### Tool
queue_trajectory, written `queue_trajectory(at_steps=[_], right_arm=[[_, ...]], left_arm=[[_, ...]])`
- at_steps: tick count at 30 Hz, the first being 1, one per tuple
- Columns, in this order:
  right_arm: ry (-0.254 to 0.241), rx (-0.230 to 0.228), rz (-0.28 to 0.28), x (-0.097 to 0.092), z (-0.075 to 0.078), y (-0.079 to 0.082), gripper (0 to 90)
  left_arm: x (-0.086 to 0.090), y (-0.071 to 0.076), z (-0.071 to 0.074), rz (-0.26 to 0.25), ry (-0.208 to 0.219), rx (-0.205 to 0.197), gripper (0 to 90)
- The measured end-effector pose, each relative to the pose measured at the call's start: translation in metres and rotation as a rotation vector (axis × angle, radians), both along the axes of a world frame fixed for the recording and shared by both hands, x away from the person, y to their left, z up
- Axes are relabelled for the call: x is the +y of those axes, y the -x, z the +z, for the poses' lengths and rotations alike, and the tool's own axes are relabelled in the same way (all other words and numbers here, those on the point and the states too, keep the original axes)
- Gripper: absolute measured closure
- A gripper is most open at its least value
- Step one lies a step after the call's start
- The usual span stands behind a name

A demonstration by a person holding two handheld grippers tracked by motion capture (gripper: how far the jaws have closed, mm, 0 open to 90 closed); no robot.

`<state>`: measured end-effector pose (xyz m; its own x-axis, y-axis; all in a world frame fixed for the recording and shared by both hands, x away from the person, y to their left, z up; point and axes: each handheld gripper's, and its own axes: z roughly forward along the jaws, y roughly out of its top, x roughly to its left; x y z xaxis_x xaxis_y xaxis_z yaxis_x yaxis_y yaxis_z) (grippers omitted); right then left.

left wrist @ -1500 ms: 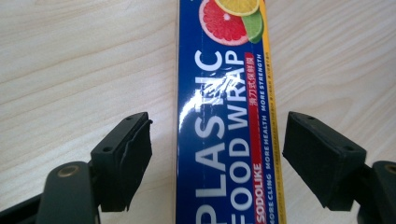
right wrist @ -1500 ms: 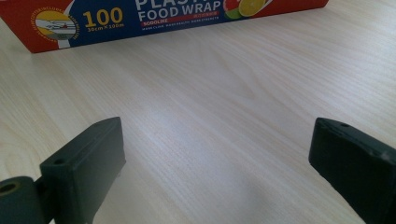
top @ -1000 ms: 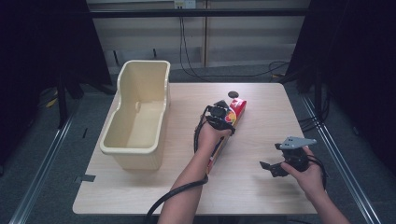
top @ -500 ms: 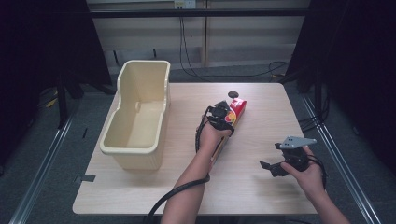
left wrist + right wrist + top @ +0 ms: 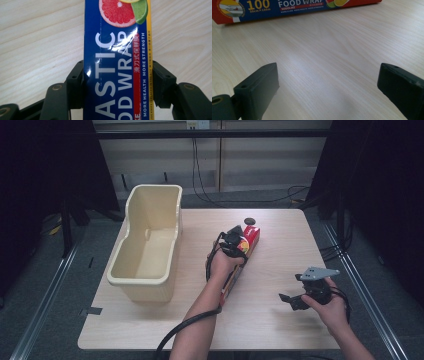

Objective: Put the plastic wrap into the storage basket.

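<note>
Because the left tongs (image 5: 117, 82) have just closed across the long plastic food wrap box (image 5: 117, 62) lying on the worktop (image 5: 280, 265) near one end, lifting could tip it loose, while the right tongs (image 5: 329, 92) gape empty.

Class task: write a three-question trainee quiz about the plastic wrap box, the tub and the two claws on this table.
1. True or false: the left claw is shut on the plastic wrap box.
2. Which stands open over bare table: A left claw, B right claw?
3. Fill in: the cream tub stands to the box's ____ in the high view.

Key: 1 true; 2 B; 3 left.
</note>
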<state>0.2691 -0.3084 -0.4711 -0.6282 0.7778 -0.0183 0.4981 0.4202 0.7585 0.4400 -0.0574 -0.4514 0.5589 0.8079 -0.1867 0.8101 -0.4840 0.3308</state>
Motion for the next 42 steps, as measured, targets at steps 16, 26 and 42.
queue_trajectory(at_steps=[16, 26, 42], right_arm=[[0.011, 0.007, 0.023, 0.008, -0.003, -0.003, 3.5], [0.008, 0.006, 0.021, 0.008, -0.003, -0.003, 3.4], [0.012, 0.006, 0.025, 0.011, -0.003, -0.006, 3.4]], left_arm=[[0.028, 0.002, 0.031, 0.043, 0.007, 0.014, 40.6], [0.044, 0.001, 0.051, 0.044, 0.019, 0.02, 40.6], [0.058, 0.004, 0.073, 0.073, 0.039, 0.042, 40.6]])
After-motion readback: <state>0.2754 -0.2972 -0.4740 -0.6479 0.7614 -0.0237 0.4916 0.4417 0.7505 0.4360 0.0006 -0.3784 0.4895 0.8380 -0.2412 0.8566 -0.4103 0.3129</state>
